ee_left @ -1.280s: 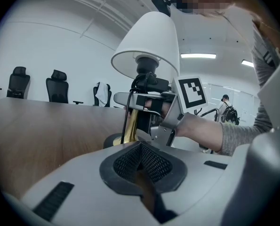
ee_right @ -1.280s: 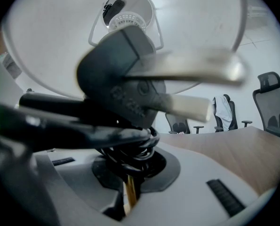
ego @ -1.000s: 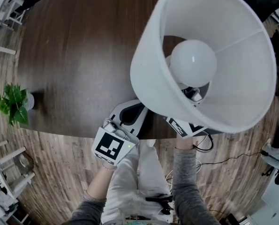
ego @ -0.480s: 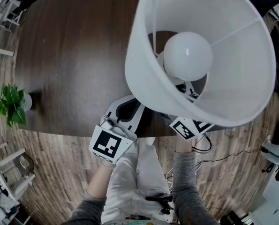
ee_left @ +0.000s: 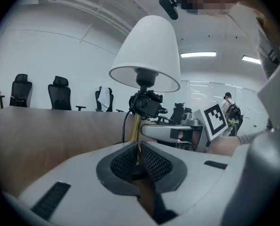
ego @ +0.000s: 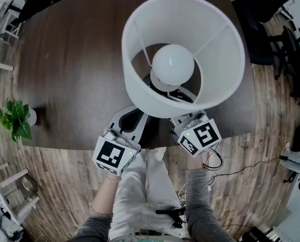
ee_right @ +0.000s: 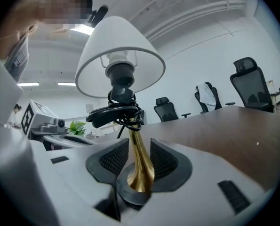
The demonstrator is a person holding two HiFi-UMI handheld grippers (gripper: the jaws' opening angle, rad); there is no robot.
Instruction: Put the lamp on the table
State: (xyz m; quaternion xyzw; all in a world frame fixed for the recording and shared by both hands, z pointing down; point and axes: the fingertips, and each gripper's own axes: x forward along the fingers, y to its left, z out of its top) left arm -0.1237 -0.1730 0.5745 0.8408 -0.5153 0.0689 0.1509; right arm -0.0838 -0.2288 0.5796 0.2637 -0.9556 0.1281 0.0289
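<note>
The lamp has a white shade (ego: 135, 79), a round bulb (ego: 173, 64) and a brass stem (ee_right: 140, 166) with a black cord bundle (ee_right: 118, 112) wound round it. It stands upright on the dark wooden table (ego: 74, 59), near the front edge. My right gripper (ee_right: 139, 161) has just been opening. Its pads sit apart on either side of the stem, and its marker cube (ego: 199, 136) shows below the shade. My left gripper (ee_left: 140, 161) rests at the table edge, left of the lamp, shut on nothing.
A potted plant (ego: 13, 116) stands at the table's left edge. Black office chairs (ee_right: 248, 81) line the far side, with more (ego: 263, 4) at the upper right. Cables (ego: 225, 170) lie on the wooden floor by the person's legs.
The lamp was tilted toward the camera and held higher; it now stands upright and lower. The right gripper has drawn back toward the table edge. The left gripper has stayed put.
</note>
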